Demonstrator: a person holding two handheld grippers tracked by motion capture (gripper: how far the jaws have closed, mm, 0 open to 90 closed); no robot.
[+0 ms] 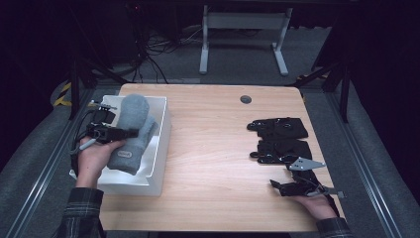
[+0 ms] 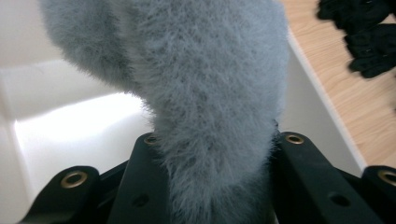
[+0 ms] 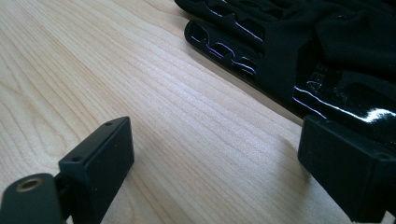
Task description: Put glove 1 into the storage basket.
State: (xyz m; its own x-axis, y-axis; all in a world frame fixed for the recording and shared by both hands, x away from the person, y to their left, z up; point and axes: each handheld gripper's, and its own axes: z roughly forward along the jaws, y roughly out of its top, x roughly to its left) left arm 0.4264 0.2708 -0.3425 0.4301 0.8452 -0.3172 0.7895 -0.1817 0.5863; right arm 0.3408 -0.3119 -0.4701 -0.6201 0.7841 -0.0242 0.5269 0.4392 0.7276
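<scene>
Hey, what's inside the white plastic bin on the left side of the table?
A fluffy grey fabric item sits inside the white plastic bin, held by the left gripper, whose fingers are closed on it. Anything underneath is covered by it and cannot be seen.

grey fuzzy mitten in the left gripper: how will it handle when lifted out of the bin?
Probably floppy: the grey fuzzy mitten drapes over the white bin wall rather than holding a shape. Likely light for its bulk, given the fluffy pile. The left gripper squeezes it narrow between its jaws, so it compresses; the grip may slip on loose fibres.
</scene>
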